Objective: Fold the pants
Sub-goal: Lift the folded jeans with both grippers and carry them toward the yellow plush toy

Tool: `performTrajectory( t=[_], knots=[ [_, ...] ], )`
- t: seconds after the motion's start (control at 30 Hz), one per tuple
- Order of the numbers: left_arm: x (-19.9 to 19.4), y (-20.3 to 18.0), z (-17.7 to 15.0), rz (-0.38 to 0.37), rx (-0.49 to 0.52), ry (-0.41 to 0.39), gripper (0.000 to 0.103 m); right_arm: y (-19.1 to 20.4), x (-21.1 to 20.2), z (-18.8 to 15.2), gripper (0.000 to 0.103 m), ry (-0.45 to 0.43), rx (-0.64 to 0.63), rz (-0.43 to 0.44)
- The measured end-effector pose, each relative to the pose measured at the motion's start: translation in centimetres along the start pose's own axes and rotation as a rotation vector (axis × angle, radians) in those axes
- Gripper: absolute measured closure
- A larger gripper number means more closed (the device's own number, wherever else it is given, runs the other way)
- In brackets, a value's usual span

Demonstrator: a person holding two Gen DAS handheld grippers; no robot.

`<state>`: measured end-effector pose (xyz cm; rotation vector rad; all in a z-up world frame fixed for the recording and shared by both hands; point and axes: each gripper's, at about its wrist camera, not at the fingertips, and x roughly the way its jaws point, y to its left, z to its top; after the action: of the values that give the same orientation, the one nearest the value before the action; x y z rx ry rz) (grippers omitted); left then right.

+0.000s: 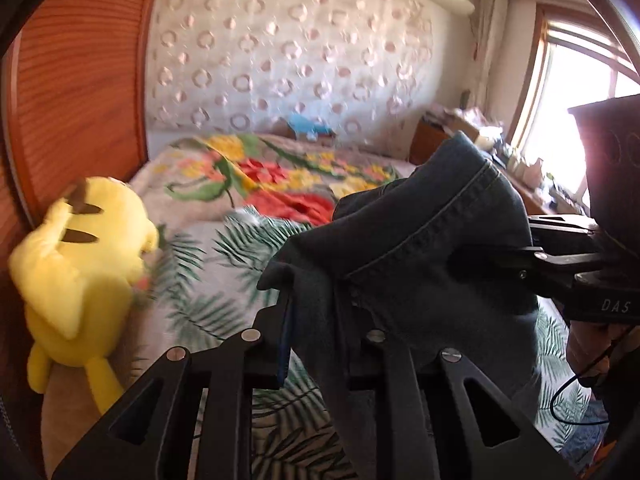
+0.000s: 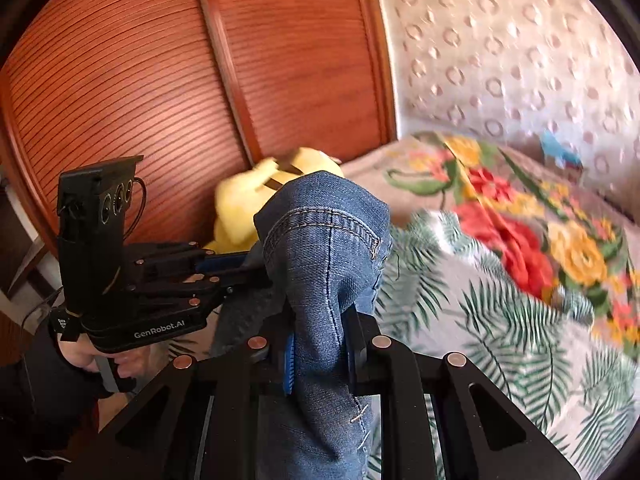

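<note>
The blue denim pants hang bunched between both grippers, lifted above the bed. In the left wrist view my left gripper is at the bottom centre, shut on a fold of the denim. My right gripper comes in from the right edge, clamped on the same bunch. The right wrist view has the pants draped over my right gripper, whose blue pads press on the cloth. There my left gripper reaches in from the left, pinching the fabric, with a person's hand holding it.
Below lies a bed with a palm-leaf sheet and a floral blanket. A yellow plush toy lies at the bed's left edge against a wooden wardrobe. A cluttered nightstand and a bright window are at the right.
</note>
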<state>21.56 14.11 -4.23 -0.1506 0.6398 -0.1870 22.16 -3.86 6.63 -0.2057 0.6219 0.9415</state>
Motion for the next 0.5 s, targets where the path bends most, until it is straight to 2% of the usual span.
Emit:
performTrajectory(
  t=[0.33, 0.5],
  knots=[
    [-8.4, 4.8, 3.4, 0.125, -0.027, -0.184, 0.084, 8.0, -0.8, 5.4, 0.085, -0.082, -0.163, 0.071],
    [-10.8, 7.0, 5.3, 0.199, -0.015, -0.243, 0.084, 9.3, 0.8, 7.3, 0.086, -0.097, -0.176, 0.134]
  ],
)
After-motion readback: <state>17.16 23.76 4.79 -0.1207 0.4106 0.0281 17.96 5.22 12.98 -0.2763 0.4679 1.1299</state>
